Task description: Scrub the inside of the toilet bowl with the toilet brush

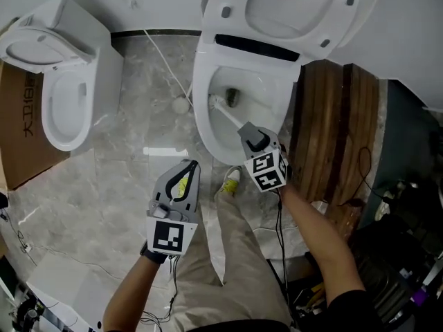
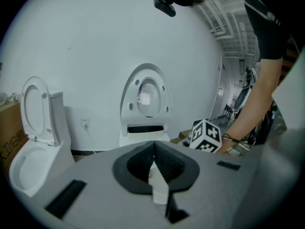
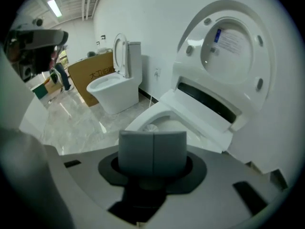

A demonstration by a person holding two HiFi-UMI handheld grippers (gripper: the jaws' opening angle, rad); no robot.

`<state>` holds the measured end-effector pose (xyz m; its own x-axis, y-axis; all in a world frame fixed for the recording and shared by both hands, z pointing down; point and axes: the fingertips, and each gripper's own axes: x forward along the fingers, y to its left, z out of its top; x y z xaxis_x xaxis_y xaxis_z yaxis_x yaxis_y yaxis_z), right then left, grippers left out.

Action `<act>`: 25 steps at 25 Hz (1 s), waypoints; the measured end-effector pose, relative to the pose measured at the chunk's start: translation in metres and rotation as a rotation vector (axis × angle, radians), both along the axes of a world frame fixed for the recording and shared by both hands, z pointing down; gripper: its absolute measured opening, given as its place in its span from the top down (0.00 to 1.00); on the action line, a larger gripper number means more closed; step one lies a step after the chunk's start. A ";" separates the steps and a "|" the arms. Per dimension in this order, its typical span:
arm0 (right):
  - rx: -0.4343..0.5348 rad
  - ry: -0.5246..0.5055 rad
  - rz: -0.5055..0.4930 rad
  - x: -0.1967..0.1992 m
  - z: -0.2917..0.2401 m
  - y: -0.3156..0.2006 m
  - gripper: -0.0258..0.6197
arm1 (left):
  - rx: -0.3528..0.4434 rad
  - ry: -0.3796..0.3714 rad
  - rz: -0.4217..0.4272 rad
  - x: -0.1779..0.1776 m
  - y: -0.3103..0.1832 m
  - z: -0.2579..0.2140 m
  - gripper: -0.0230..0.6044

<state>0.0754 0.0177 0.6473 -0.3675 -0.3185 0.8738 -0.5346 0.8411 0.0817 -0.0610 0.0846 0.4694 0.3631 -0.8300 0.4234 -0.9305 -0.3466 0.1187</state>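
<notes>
The white toilet bowl [image 1: 208, 126] stands at top centre with its lid [image 1: 291, 5] raised. My right gripper [image 1: 247, 133] hovers over the bowl's near rim, shut on the white handle of the toilet brush [image 1: 228, 113]. The handle slants down into the bowl, and the brush head [image 1: 216, 102] lies close to the dark drain [image 1: 233, 97]. In the right gripper view the shut grey pads [image 3: 136, 151] hide the handle, and the brush head [image 3: 150, 128] shows just beyond them in the bowl. My left gripper [image 1: 188, 167] hangs over the floor in front of the bowl, shut, its jaws meeting [image 2: 153, 147].
A second white toilet [image 1: 62, 95] with its lid up stands at the left, beside a cardboard box [image 1: 21, 123]. A white cable and a round white holder [image 1: 181, 104] lie on the marble floor between the toilets. A wooden panel [image 1: 332, 130] and dark clutter with cables [image 1: 387, 254] fill the right.
</notes>
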 end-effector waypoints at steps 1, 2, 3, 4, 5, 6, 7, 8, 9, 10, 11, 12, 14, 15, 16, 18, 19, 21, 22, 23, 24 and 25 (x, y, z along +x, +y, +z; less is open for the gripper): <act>0.000 0.001 -0.007 -0.005 0.007 -0.002 0.73 | -0.006 0.002 0.000 0.003 0.001 0.000 0.95; 0.009 0.005 -0.016 -0.010 0.011 -0.005 0.73 | -0.008 0.007 -0.003 0.006 0.002 0.000 0.95; 0.016 0.004 -0.011 -0.014 0.013 -0.009 0.73 | -0.006 0.014 -0.009 0.007 0.001 0.000 0.95; 0.018 0.000 0.004 -0.017 0.012 -0.013 0.73 | -0.001 0.020 -0.013 0.007 0.002 0.000 0.95; 0.017 -0.002 0.015 -0.020 0.012 -0.016 0.73 | 0.002 0.024 -0.018 0.007 0.003 0.001 0.95; 0.014 0.001 0.015 -0.022 0.011 -0.016 0.73 | -0.001 0.032 -0.028 0.005 0.006 0.002 0.95; 0.010 0.006 0.006 -0.023 0.012 -0.016 0.73 | -0.006 0.044 -0.043 0.004 0.008 0.003 0.95; 0.006 0.010 -0.004 -0.023 0.012 -0.016 0.73 | -0.010 0.053 -0.056 0.003 0.009 0.004 0.95; 0.002 0.013 -0.012 -0.023 0.012 -0.016 0.73 | -0.014 0.058 -0.063 0.003 0.009 0.004 0.95; 0.000 0.016 -0.018 -0.022 0.012 -0.017 0.73 | -0.018 0.061 -0.068 0.002 0.009 0.004 0.95; -0.001 0.019 -0.023 -0.021 0.012 -0.019 0.73 | -0.022 0.063 -0.073 0.002 0.008 0.005 0.95; 0.001 0.022 -0.028 -0.021 0.011 -0.020 0.73 | -0.024 0.066 -0.079 0.000 0.007 0.006 0.95; 0.008 0.026 -0.036 -0.023 0.012 -0.023 0.73 | -0.025 0.071 -0.091 -0.003 0.006 0.006 0.95; 0.011 0.029 -0.038 -0.023 0.012 -0.023 0.73 | -0.025 0.071 -0.093 -0.004 0.006 0.006 0.95; 0.013 0.032 -0.038 -0.024 0.013 -0.023 0.73 | -0.025 0.070 -0.093 -0.005 0.006 0.006 0.95; 0.015 0.036 -0.034 -0.024 0.013 -0.025 0.73 | -0.026 0.065 -0.090 -0.007 0.006 0.007 0.95; 0.016 0.037 -0.030 -0.024 0.013 -0.026 0.73 | -0.026 0.063 -0.090 -0.008 0.006 0.007 0.95; 0.019 0.039 -0.028 -0.025 0.014 -0.029 0.73 | -0.026 0.075 -0.098 -0.009 0.005 0.007 0.95; 0.022 0.042 -0.030 -0.026 0.015 -0.031 0.73 | -0.025 0.086 -0.102 -0.009 0.005 0.006 0.95; 0.026 0.046 -0.034 -0.026 0.015 -0.031 0.73 | -0.023 0.094 -0.101 -0.008 0.005 0.005 0.95; 0.029 0.051 -0.039 -0.026 0.015 -0.032 0.73 | -0.022 0.095 -0.095 -0.007 0.005 0.005 0.95; 0.032 0.055 -0.044 -0.027 0.016 -0.033 0.73 | -0.022 0.089 -0.086 -0.006 0.005 0.005 0.95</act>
